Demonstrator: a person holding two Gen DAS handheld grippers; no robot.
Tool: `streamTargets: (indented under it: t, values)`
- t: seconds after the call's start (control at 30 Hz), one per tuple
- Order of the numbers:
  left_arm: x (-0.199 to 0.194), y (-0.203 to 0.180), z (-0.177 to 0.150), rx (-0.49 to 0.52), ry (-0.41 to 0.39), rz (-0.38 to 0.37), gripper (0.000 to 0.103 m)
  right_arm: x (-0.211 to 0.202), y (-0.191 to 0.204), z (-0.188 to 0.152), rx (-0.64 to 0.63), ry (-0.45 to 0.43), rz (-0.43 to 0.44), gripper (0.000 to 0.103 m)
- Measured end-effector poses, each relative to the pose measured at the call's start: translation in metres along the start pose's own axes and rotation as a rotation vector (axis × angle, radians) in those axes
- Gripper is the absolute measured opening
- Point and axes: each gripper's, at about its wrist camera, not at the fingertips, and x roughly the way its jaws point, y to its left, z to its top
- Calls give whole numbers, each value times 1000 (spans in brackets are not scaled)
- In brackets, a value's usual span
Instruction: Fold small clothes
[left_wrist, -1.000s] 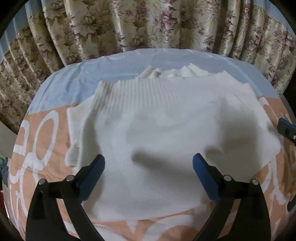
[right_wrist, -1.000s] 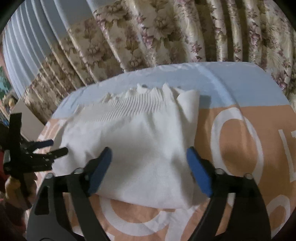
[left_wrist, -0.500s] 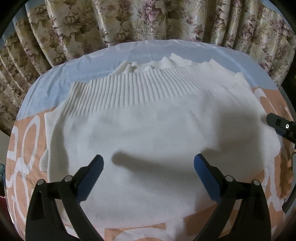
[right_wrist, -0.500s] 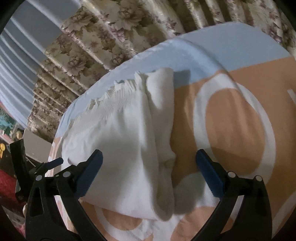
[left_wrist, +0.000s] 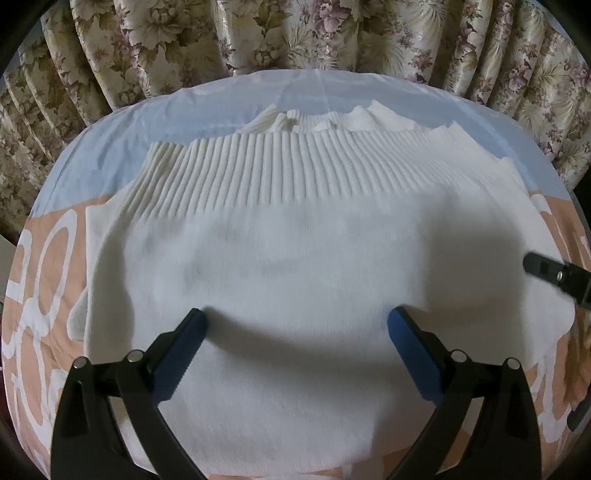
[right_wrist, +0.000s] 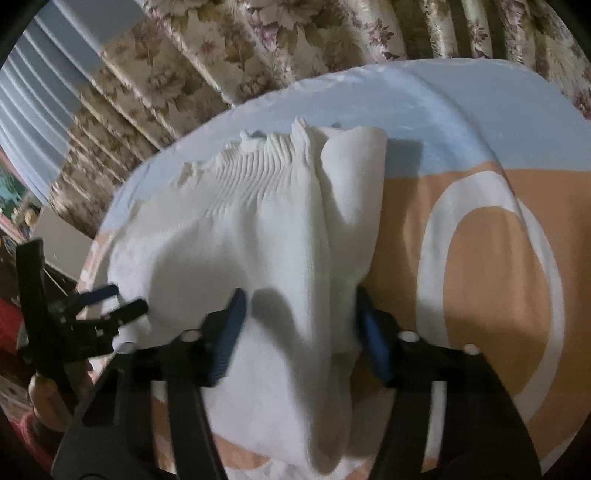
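Note:
A white knit sweater (left_wrist: 295, 240) lies spread on the bed, its ribbed band (left_wrist: 277, 166) at the far side. My left gripper (left_wrist: 297, 314) hovers open low over the sweater's near middle, nothing between its blue pads. In the right wrist view the sweater (right_wrist: 258, 221) is bunched into a long ridge at its right edge. My right gripper (right_wrist: 300, 299) straddles that ridge and its jaws are closing; the right pad (right_wrist: 369, 332) touches the cloth edge while the left pad (right_wrist: 229, 332) still stands off the ridge. The left gripper (right_wrist: 110, 299) shows at the left edge.
The bedsheet (right_wrist: 480, 258) is peach with white rings near me and pale blue farther off (left_wrist: 258, 92). Floral curtains (left_wrist: 295, 33) hang close behind the bed. A finger of the right gripper (left_wrist: 539, 267) pokes in at the sweater's right edge. A hand (right_wrist: 40, 398) holds the left tool.
Both grippers came lower and nearer the sweater. The right gripper's jaws narrowed from wide open around the bunched right edge. The left gripper's jaws kept their width.

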Motion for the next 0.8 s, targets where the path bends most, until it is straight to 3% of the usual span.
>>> streamTargets:
  t: [0.17, 0.37, 0.43, 0.57, 0.73, 0.8]
  values:
    - [2, 3, 2, 4, 6, -16, 100, 2, 6, 1, -32, 55, -50, 46]
    - [3, 2, 1, 23, 11, -12, 100, 19, 19, 17, -96, 105, -105, 55]
    - [3, 2, 1, 25, 12, -12, 100, 21, 23, 19, -137, 118, -132, 48]
    - [2, 1, 1, 40, 12, -4, 100, 21, 28, 20, -160, 135, -152, 43]
    - [3, -1, 1, 55, 15, 8, 100, 19, 35, 18, -179, 124, -158, 26]
    - [4, -1, 1, 56, 16, 10, 100, 19, 42, 17, -202, 110, -189, 23]
